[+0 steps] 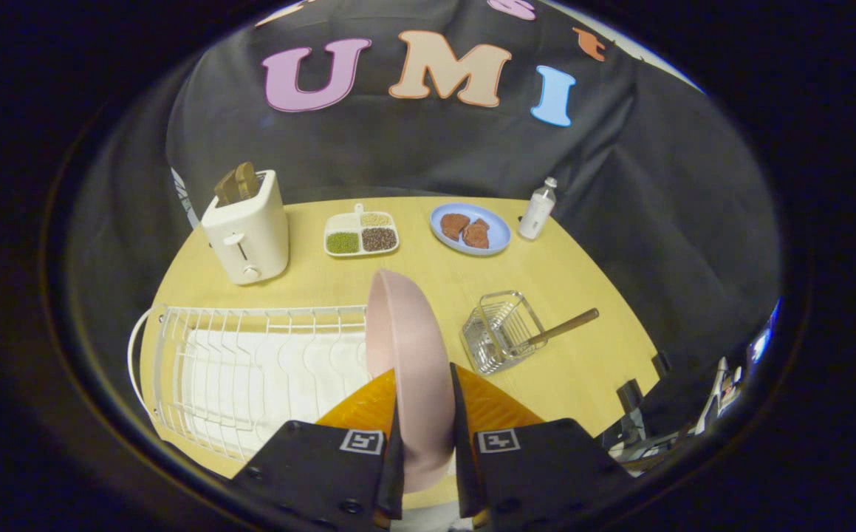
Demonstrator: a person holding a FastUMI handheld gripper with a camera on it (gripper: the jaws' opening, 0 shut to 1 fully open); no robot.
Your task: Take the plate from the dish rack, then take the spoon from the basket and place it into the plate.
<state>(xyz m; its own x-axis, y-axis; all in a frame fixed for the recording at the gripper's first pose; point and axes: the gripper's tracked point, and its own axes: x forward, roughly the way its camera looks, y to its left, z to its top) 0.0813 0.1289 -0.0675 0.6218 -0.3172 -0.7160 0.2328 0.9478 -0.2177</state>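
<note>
A pink plate (407,347) stands on edge between my two orange fingers (368,403), and both press on its rim, so my gripper (423,384) is shut on it. The plate is held above the right end of the white wire dish rack (250,369). To the right, just beyond the fingers, a small wire basket (500,332) lies on the yellow table (428,281). A spoon with a brown wooden handle (564,326) sticks out of the basket toward the right; its bowl end is hidden inside the wires.
At the back of the table stand a white toaster (247,233) with toast in it, a divided dish of grains (361,234), a blue plate with meat (470,228) and a small white bottle (538,209). The table's edge runs close behind the basket on the right.
</note>
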